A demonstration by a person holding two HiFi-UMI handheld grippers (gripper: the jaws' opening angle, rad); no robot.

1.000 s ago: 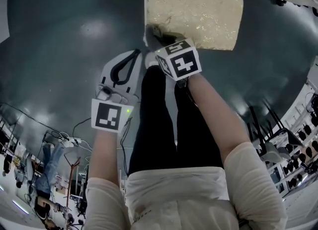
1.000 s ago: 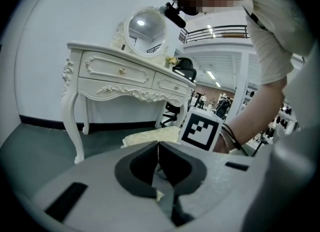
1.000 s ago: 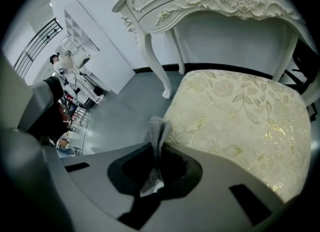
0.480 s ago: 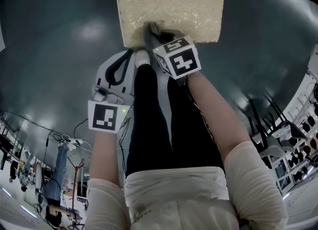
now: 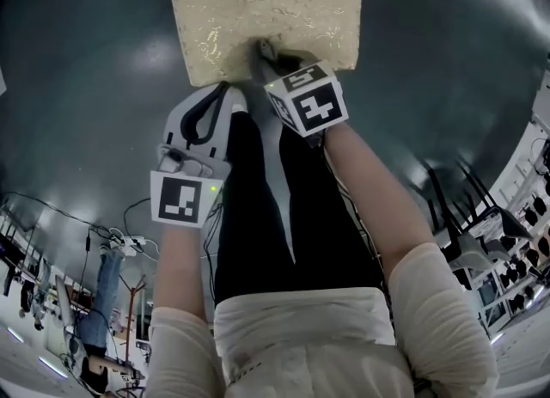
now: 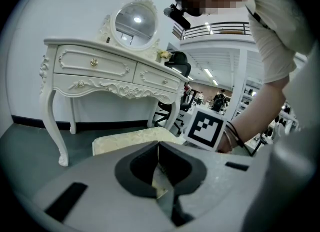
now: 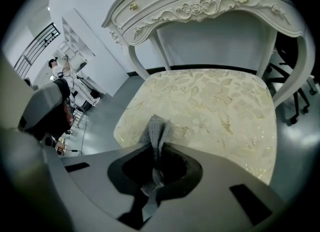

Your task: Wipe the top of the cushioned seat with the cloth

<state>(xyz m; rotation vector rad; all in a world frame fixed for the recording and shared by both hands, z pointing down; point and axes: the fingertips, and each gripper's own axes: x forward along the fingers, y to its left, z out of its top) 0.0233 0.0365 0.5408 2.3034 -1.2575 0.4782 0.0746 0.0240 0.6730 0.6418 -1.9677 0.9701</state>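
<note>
- While the right gripper (image 7: 155, 148) is clamping the cloth (image 7: 156, 130) between its jaws, the wipe is judged to be at an early or middle stage: the cloth is sitting over the near edge of the cushioned seat (image 7: 215, 100), towards the near left corner
- The seat fabric is showing no streaks or damp marks, so the share of the top already covered cannot be read off it
- Most of the seat top is lying beyond the cloth, towards the white dressing table (image 6: 100, 68), and is judged to be awaiting passes
- Whether the cloth is pressing on the fabric or merely hanging just above it cannot be told
- The cloth is looking grey and coarsely woven, and is bunching into a narrow fold that is poking out past the jaw tips
- The seat is looking pale cream with a glossy leaf pattern, and is standing on the dark floor (image 5: 103, 61) in front of the dressing table
- The left gripper (image 6: 159, 151) is hanging short of the seat with its jaws pressed together on nothing, and is taking no part in the wipe
</note>
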